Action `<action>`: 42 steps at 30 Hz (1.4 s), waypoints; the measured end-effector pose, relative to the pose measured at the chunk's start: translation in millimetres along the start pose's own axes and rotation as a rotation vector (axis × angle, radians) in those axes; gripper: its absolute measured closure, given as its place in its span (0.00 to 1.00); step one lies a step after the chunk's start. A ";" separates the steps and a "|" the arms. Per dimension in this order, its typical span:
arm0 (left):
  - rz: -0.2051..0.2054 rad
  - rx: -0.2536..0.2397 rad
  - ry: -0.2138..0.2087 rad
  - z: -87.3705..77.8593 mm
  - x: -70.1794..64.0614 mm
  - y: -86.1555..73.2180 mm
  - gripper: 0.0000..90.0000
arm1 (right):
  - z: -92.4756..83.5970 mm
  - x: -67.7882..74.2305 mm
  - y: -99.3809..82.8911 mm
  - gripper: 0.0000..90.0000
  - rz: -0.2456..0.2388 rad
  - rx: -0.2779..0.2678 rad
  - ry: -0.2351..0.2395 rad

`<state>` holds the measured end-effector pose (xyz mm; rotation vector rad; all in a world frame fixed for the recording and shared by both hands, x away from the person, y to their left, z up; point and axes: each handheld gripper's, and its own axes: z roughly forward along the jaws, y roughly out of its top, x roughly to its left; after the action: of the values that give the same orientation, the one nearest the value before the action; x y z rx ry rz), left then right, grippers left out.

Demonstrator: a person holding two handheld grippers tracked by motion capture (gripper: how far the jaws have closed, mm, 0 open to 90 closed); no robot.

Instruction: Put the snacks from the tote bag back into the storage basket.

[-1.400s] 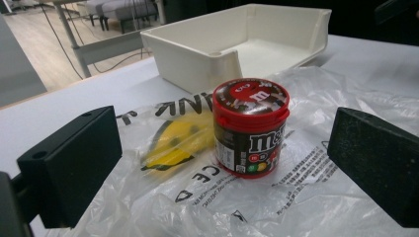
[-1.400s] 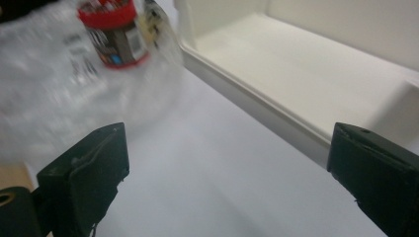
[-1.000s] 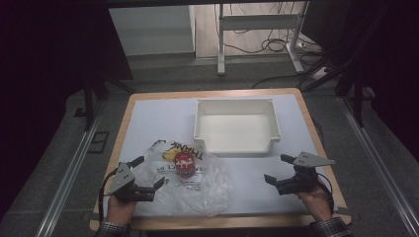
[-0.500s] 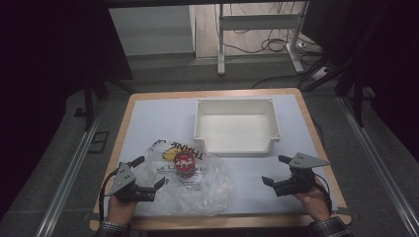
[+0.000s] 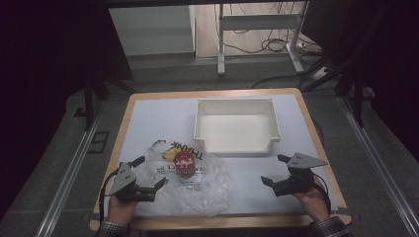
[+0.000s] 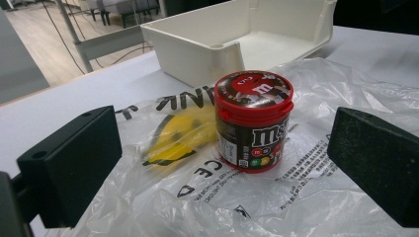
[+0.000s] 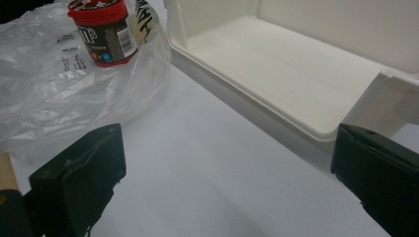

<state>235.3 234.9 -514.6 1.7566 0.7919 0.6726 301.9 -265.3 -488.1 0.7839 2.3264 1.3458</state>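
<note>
Beside the candy tub, the left gripper has edged closer, fingers wide and empty; right gripper likewise open.

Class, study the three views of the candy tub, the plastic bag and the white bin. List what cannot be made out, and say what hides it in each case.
1. Candy tub: its lid top is cut off by the upper edge of the right gripper view.
2. Plastic bag: the small print is too fine to read in the left gripper view; a yellow patch shows through the folds, unidentifiable.
3. White bin: its far end runs past the top edge there.
4. High view: the tub's label is too small to read.
</note>
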 end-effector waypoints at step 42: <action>0.058 0.041 -0.018 6.1 -6.4 0.3 0.00 | 12.6 10.3 10.6 0.01 -0.019 -0.062 0.066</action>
<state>236.0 226.3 -516.5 1.8265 0.7490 0.6825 303.6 -246.2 -485.3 0.7071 2.3238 1.4484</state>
